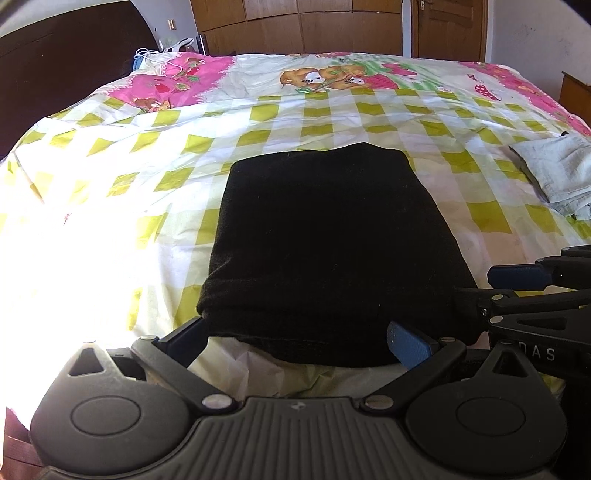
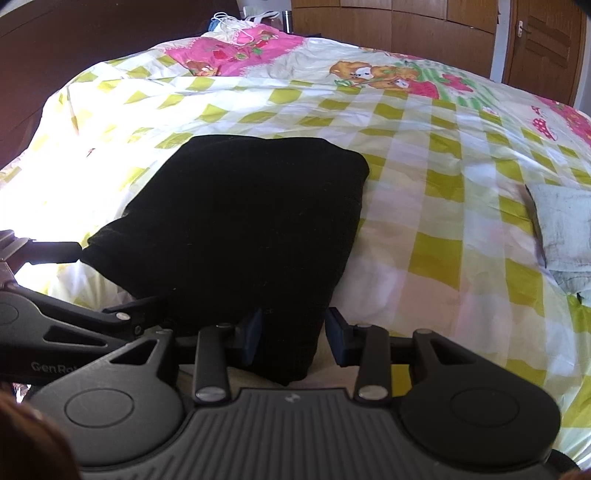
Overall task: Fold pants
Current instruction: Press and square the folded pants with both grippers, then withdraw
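The black pants (image 1: 325, 243) lie folded into a thick rectangle on the checked bedspread (image 1: 147, 147), near its front edge. My left gripper (image 1: 299, 338) is open, its blue pads wide apart on either side of the pants' near edge. My right gripper (image 2: 293, 334) is open around the near right corner of the pants (image 2: 251, 221). The right gripper also shows in the left wrist view (image 1: 517, 291) at the pants' right edge. The left gripper shows in the right wrist view (image 2: 74, 251) at the pants' left edge.
A folded pale grey garment (image 1: 557, 173) lies on the bed to the right, also in the right wrist view (image 2: 561, 225). A dark headboard (image 1: 55, 74) stands at the left. Wooden wardrobes and a door (image 1: 447, 29) stand beyond the bed. Strong sunlight washes out the bed's left front.
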The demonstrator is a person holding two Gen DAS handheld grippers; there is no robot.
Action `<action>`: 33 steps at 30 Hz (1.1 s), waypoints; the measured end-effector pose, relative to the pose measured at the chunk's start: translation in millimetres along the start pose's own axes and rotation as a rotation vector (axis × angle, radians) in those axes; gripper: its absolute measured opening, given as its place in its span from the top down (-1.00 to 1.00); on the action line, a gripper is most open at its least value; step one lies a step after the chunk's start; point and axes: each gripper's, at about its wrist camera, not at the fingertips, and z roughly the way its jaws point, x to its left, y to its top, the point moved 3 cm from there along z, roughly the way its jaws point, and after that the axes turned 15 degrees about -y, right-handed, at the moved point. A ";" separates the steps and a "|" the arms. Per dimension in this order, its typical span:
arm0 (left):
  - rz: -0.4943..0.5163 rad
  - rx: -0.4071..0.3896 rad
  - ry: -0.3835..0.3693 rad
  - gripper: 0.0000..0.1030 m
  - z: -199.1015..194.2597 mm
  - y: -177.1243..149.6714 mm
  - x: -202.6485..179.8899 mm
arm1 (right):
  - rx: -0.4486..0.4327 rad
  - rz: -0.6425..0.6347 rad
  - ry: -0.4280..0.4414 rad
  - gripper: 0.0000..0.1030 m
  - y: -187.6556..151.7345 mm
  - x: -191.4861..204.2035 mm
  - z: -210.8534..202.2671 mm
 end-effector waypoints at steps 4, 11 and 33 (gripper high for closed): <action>0.007 0.039 0.018 -1.00 -1.2 -1.8 -10.4 | 0.004 0.006 -0.001 0.24 -6.0 -4.4 -7.3; 0.029 0.069 0.019 -1.00 2.6 -15.9 -20.8 | 0.043 0.024 -0.016 0.25 -24.1 -9.2 -9.1; 0.004 0.078 -0.008 -1.00 4.5 -28.6 -13.0 | 0.074 -0.010 -0.054 0.28 -32.8 2.4 -8.8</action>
